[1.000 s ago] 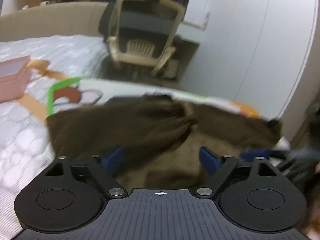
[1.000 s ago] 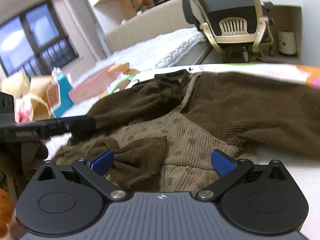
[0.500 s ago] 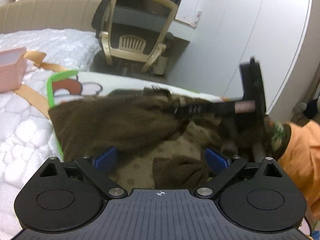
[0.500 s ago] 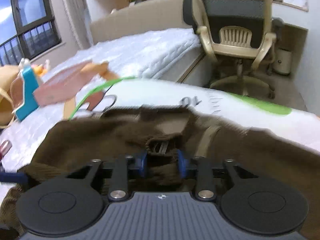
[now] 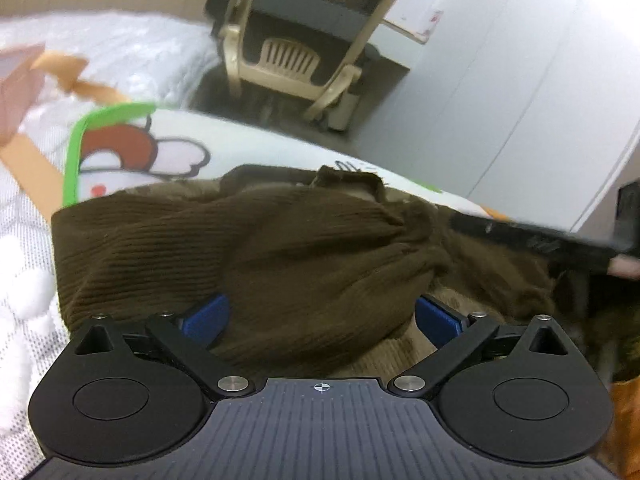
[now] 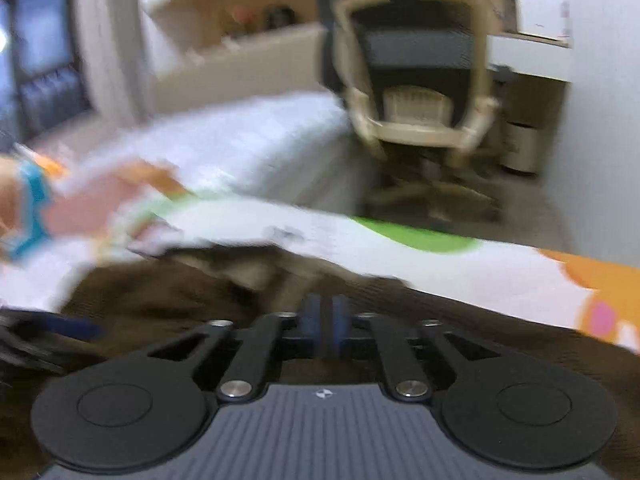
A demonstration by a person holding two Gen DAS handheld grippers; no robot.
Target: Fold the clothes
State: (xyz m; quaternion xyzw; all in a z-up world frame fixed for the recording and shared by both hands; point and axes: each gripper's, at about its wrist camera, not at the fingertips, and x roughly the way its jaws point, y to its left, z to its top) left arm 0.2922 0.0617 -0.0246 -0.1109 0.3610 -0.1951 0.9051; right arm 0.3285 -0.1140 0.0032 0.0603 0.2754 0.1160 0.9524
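Presently, the left gripper [image 5: 320, 316] stands wide apart over the brown sweater [image 5: 248, 252]; the right gripper [image 6: 324, 320] is pinched on its fabric. Sweater lies bunched on the printed mat [image 5: 248, 148]. Recommend drawing the pinched fabric smoothly across, keeping folds flat.

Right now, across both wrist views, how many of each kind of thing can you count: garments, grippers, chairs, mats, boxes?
Garments: 1, the brown sweater.
Grippers: 2, the left gripper open, the right gripper closed on the sweater.
Chairs: 1, the office chair.
Mats: 1, the cartoon play mat.
Boxes: 1, the pink box.
Total: 6.
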